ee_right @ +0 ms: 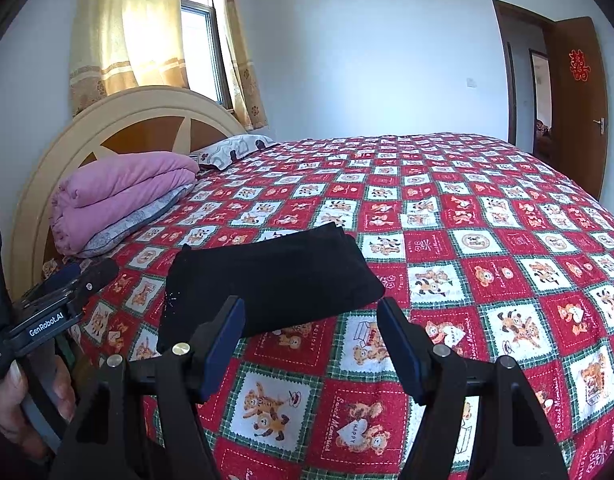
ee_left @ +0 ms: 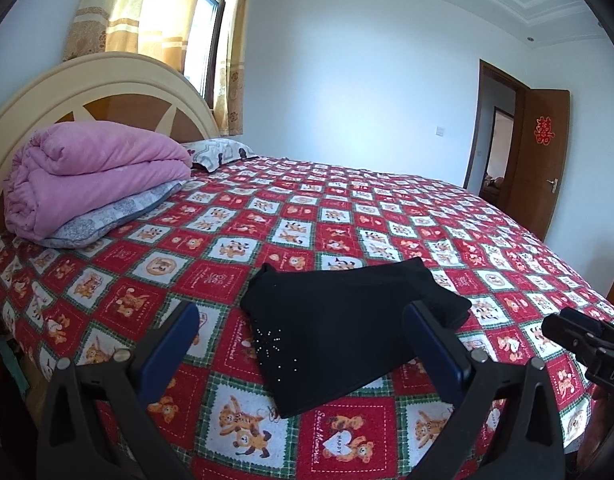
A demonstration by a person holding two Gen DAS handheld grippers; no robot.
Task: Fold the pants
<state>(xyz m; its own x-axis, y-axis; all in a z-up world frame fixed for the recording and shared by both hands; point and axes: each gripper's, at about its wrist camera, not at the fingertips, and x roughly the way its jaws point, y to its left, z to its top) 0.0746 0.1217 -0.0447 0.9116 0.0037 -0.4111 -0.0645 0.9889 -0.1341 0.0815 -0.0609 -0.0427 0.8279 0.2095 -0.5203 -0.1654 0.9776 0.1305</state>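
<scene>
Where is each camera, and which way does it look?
Left wrist: on the left gripper, facing over the bed at the pants; the right gripper shows.
Right wrist: on the right gripper, facing the pants; the left gripper and a hand show.
Shared: pants, bed, pink quilt, door.

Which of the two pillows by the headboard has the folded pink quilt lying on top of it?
The grey-blue patterned pillow, nearer the gripper side of the bed, lies under the folded pink quilt. The white patterned pillow beyond it is uncovered.
</scene>
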